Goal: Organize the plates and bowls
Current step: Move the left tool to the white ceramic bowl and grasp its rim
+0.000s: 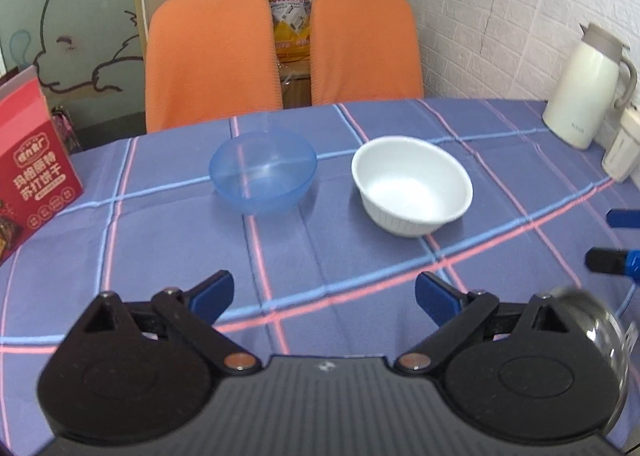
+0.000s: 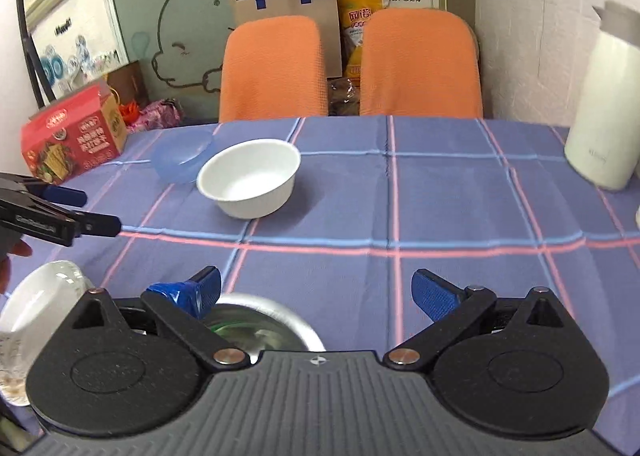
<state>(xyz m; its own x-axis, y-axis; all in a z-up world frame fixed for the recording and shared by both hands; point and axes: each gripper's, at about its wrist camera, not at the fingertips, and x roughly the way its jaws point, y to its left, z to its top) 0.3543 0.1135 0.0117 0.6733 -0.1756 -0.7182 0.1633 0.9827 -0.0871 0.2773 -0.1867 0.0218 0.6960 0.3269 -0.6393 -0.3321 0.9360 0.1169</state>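
A clear blue plastic bowl [image 1: 263,171] and a white ribbed bowl [image 1: 412,185] stand side by side on the checked tablecloth [image 1: 320,256], ahead of my left gripper [image 1: 324,298], which is open and empty above the cloth. The white bowl [image 2: 249,177] and the blue bowl [image 2: 182,154] also show in the right wrist view. My right gripper [image 2: 316,292] is open and empty. A steel bowl [image 2: 264,324] lies just under its left finger. A white plate or bowl [image 2: 36,312] sits at the near left. A glass bowl [image 1: 600,332] shows at the lower right of the left wrist view.
A cream thermos jug [image 1: 586,88] and a small white container [image 1: 622,152] stand at the table's right edge by the wall. A red snack box [image 1: 32,172] stands at the left edge. Two orange chairs [image 1: 212,56] stand behind the table. The left gripper's fingers [image 2: 60,212] show at left.
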